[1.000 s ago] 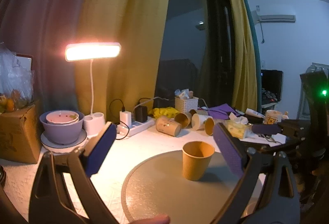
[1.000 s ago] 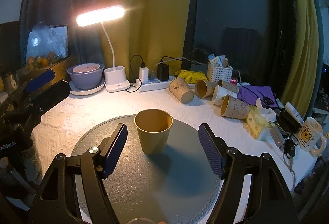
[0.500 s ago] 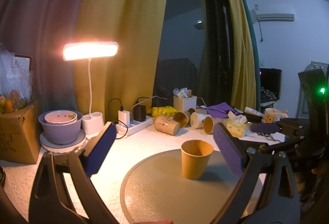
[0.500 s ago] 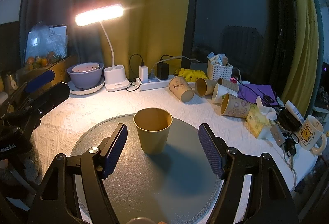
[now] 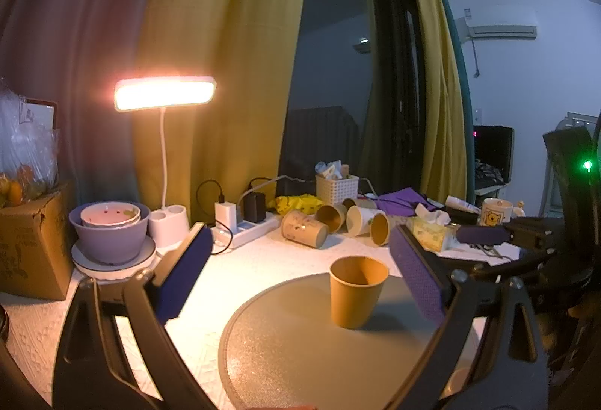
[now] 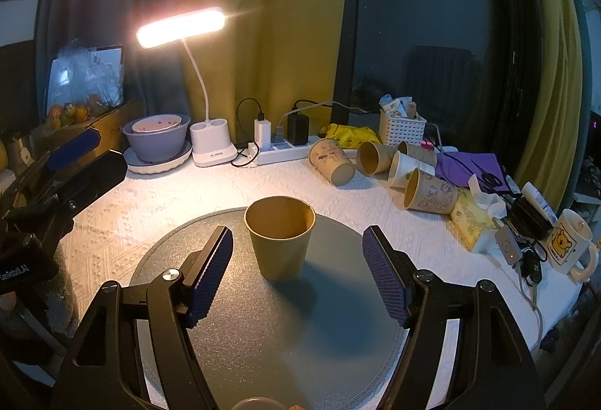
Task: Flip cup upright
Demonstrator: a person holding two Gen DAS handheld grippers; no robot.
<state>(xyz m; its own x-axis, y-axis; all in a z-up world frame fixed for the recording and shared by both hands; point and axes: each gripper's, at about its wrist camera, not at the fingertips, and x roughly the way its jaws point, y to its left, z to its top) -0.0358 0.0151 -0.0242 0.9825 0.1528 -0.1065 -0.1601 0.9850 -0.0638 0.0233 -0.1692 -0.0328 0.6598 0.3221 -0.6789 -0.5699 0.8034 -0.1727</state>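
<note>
Since the cup now stands mouth-up on the round mat, your flip looks finished. It sits just ahead of your right gripper, between its spread jaws and untouched; your left gripper is spread too, empty. Against a second ago, both views have barely shifted.

From the left wrist we look low across the round mat from its left, facing right toward the room. From the right wrist we look down from nearer, facing the window. Both views share the cup, lamp and the opposite gripper.
</note>
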